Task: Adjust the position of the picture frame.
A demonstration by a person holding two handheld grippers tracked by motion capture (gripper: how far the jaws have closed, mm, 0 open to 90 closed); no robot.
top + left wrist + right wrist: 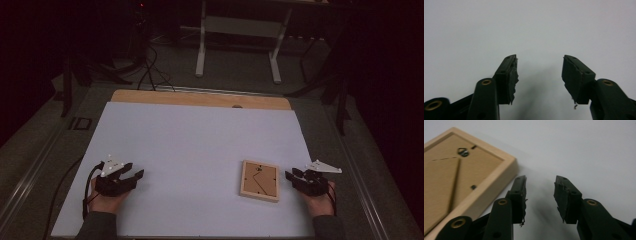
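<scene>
A light wooden picture frame (pixel 259 180) lies back side up on the white sheet (pixel 200 150), toward the front right; its backing board, stand flap and hanger ring show. My right gripper (pixel 290 176) rests just right of it, open, nothing between its jaws. In the right gripper view the picture frame (pixel 461 175) lies left of the right gripper (pixel 540 182), close beside one fingertip (pixel 520 185). My left gripper (pixel 134 171) sits at the front left on the sheet, open and empty. The left gripper (pixel 539 58) faces bare white surface.
The white sheet covers a wooden table whose far edge (pixel 200 97) shows a strip of bare wood. Beyond it stand white table legs (pixel 201 45) and cables (pixel 150 70) on a dark floor. A person's hands hold both grippers near the front edge.
</scene>
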